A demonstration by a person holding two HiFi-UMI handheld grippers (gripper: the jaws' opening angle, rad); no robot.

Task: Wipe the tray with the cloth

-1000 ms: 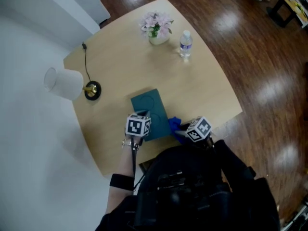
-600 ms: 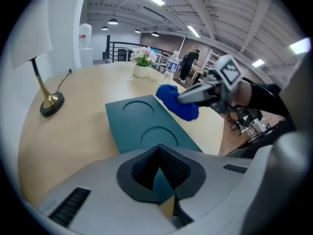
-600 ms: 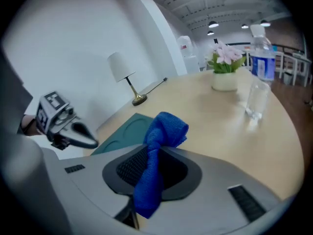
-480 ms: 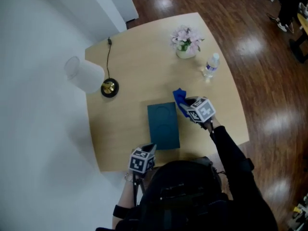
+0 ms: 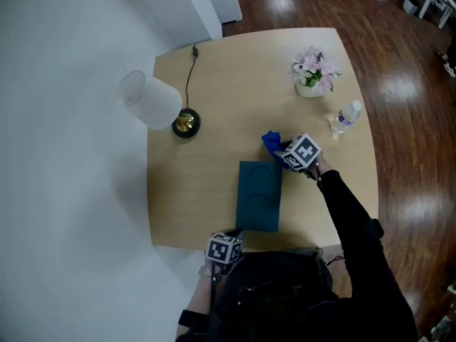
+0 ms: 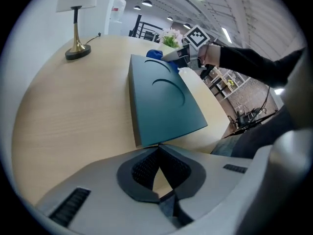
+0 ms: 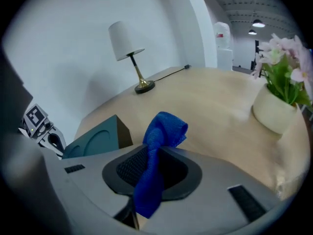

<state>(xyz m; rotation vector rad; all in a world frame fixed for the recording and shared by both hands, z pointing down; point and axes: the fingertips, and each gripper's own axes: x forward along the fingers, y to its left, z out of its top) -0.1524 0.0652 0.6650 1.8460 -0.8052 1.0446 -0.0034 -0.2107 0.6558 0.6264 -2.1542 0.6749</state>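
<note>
While right gripper [image 5: 279,150] clamps cloth [image 5: 270,142], tray [image 5: 258,194] lies lengthwise toward person [image 5: 285,291].

Head view high, steeply down on whole table [image 5: 214,77]. Both gripper views low, close over it, facing lamp [image 5: 151,100]; all 3 share teal tray [image 5: 258,194], lamp.

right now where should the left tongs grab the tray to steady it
Take the tray by its near short edge, from the person's side, left tongs opened first. It lies flat, a thick slab; that end faces them, while the right tongs hold the cloth by the far end.
</note>
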